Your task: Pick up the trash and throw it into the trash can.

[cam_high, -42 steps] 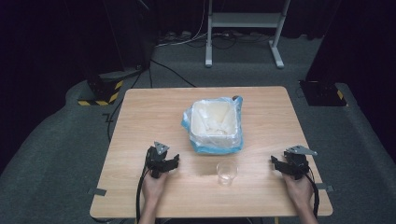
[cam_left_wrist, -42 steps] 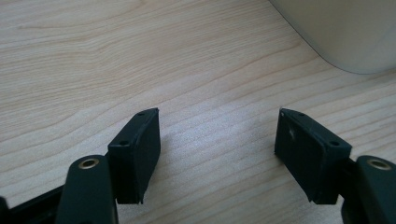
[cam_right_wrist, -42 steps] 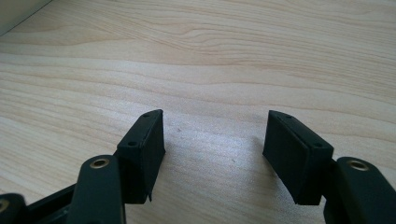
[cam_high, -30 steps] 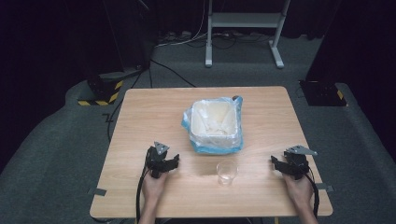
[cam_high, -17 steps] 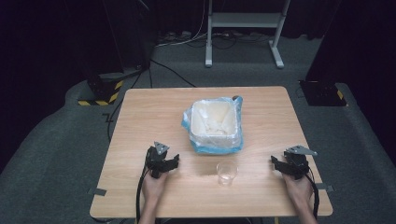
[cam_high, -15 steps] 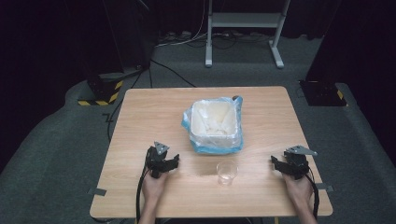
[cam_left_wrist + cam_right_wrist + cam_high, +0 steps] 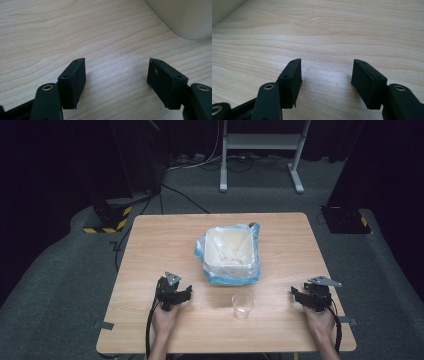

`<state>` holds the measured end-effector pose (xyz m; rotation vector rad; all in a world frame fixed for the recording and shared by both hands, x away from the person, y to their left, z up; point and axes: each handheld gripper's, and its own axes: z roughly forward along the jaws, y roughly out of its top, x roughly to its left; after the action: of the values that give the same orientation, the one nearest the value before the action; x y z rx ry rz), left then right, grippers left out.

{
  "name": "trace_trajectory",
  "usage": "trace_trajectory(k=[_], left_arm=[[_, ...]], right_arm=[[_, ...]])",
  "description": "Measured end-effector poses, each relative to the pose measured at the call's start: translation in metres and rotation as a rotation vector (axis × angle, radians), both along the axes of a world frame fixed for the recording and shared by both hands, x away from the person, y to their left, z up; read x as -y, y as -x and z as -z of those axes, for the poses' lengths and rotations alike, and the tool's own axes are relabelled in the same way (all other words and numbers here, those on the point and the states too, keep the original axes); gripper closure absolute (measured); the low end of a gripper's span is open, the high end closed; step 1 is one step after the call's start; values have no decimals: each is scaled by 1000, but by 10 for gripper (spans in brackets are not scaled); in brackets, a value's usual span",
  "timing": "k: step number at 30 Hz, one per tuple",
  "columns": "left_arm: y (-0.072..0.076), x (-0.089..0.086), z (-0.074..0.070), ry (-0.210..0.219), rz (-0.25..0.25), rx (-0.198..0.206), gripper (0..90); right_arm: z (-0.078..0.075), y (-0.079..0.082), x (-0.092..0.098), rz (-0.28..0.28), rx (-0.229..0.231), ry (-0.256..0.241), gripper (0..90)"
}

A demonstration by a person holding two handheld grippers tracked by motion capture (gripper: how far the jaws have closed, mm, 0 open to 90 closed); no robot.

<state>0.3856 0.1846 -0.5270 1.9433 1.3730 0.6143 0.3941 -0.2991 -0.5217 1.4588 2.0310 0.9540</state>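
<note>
High view: left gripper (image 7: 186, 293) and right gripper (image 7: 295, 294) unmoved, jaws spread, flanking cup (image 7: 242, 304).

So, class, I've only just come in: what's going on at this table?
A person sits at a wooden table with a claw in each hand. The left claw and the right claw both rest low on the near part of the table, jaws open, gripping nothing. Between them stands a small clear plastic cup, untouched. Just beyond it sits a white square tub on a blue-edged plastic bag. Nothing is being handled at this moment.
</note>
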Motion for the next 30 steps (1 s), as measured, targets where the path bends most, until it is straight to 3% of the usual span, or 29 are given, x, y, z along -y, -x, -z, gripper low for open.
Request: trace_trajectory(k=[23, 30], left_arm=[[0, 0, 0, 0, -1, 1, 310], [0, 0, 0, -2, -2, 2, 309]], right_arm=[[-9, 10, 0, -47, 2, -67, 429], [-17, 11, -5, -86, 7, -54, 441]])
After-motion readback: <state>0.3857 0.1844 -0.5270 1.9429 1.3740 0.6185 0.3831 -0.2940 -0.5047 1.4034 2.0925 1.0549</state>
